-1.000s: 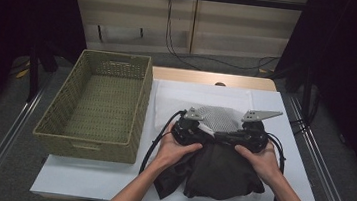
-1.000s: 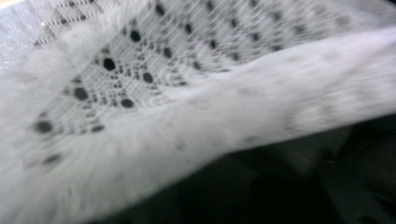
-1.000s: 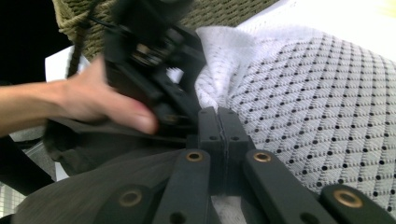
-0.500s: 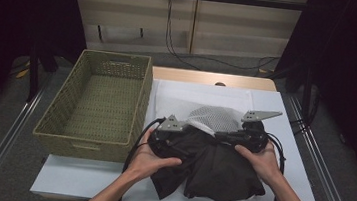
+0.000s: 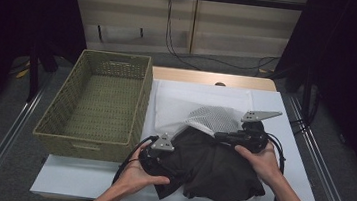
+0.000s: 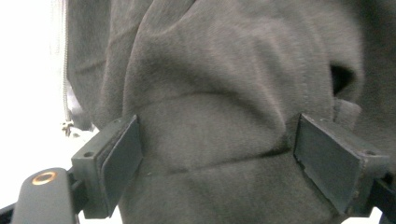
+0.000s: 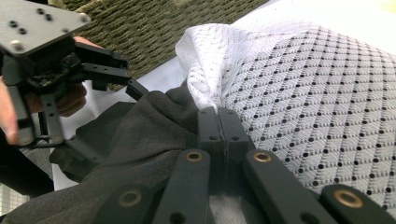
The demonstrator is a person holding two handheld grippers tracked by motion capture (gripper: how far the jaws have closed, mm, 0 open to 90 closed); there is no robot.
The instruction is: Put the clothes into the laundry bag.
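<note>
Lower centre of the high view: a dark grey, soft brushed-fabric garment bunched in rumpled folds on the white-covered bench. Tucked at its upper edge, a white mesh laundry bag with a dotted diamond weave, mouth turned toward the garment.

At the garment's lower left corner, the left gripper, held in a hand. In the left gripper view, jaws spread wide apart, flat rectangular pads on either side of a thick fold of the garment, pressed against the cloth but not closed on it; fuzzy nap and a stitched seam visible, zip teeth at the left edge of the frame.

Right of centre in the high view, the right gripper, held in the other hand, at the seam between bag and garment. In the right gripper view, jaws together, clamped on the gathered rim of the mesh bag, right beside the dark cloth.

Left half of the high view: an olive-green, rectangular woven wicker basket, just beside the bench cover, apart from the garment.
</note>
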